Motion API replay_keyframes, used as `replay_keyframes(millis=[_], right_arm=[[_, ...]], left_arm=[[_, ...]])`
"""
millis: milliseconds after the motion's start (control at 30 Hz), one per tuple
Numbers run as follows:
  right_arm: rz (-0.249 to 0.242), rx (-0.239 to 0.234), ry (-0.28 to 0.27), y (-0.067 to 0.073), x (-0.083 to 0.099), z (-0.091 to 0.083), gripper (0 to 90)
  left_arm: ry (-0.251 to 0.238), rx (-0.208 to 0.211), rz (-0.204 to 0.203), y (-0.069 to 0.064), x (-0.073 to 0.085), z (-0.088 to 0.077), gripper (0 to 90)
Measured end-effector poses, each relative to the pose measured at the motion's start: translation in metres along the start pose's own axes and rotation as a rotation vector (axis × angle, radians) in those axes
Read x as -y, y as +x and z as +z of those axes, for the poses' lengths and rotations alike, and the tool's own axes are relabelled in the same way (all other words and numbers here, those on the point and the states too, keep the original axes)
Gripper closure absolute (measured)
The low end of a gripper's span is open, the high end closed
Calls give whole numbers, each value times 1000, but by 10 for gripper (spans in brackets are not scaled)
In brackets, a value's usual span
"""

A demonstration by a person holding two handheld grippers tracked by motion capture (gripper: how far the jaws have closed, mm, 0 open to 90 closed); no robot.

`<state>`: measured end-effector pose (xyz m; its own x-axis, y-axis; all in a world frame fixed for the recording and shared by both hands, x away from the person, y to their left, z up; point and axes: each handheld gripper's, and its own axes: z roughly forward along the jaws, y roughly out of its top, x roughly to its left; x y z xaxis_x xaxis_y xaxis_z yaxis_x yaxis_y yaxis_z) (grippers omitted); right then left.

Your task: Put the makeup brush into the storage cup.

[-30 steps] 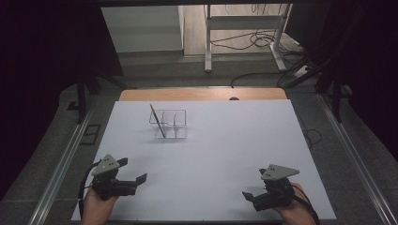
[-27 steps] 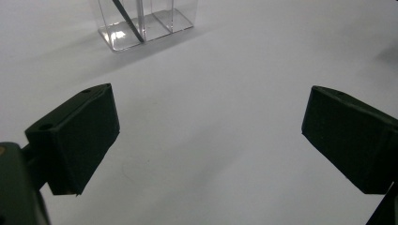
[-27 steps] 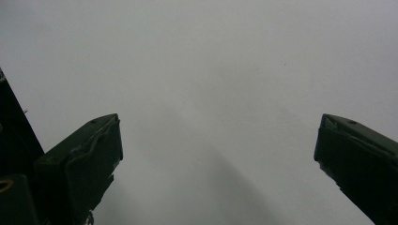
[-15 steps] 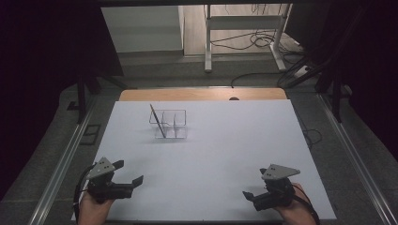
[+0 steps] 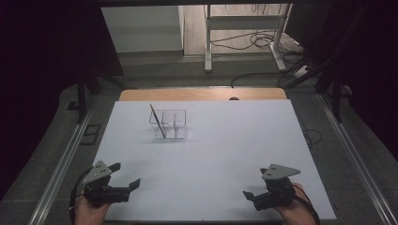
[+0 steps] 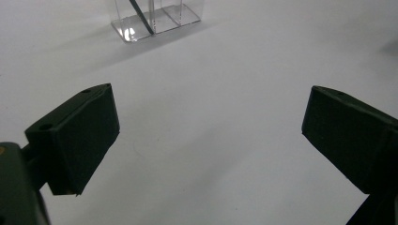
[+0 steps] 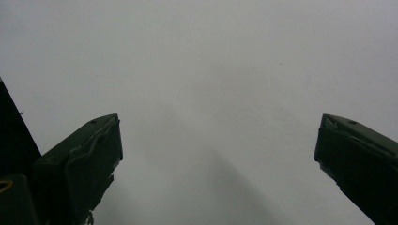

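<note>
Here the clear organizer (image 5: 171,124) holds a leaning dark stick (image 5: 157,121); both grippers' jaws gape.

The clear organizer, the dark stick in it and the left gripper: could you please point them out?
clear organizer (image 5: 177,123), high view, right compartment wall.
dark stick (image 5: 157,121), high view, mid-shaft.
left gripper (image 5: 126,176), high view, between its fingertips.

1. The tabletop (image 5: 220,154) has a white surface, with a strip of bare wood (image 5: 202,94) at the far edge.
2. Grey carpet floor (image 5: 56,154) flanks the tabletop on both sides.
3. Metal rails (image 5: 61,164) run along the floor at left and right.
4. A white frame stand (image 5: 244,28) is positioned beyond the tabletop.
5. Black cables (image 5: 263,42) lie near the stand.
6. The surroundings are dark.
</note>
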<state>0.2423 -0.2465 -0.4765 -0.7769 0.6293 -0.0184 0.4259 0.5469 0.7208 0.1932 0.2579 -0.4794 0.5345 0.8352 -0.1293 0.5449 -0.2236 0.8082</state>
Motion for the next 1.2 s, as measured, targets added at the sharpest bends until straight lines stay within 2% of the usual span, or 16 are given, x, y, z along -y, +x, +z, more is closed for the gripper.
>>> replay_keyframes(millis=[1200], right_arm=[[4, 9, 0, -2, 1, -1, 15]], left_arm=[[-4, -55, -16, 1, 22, -27, 47]])
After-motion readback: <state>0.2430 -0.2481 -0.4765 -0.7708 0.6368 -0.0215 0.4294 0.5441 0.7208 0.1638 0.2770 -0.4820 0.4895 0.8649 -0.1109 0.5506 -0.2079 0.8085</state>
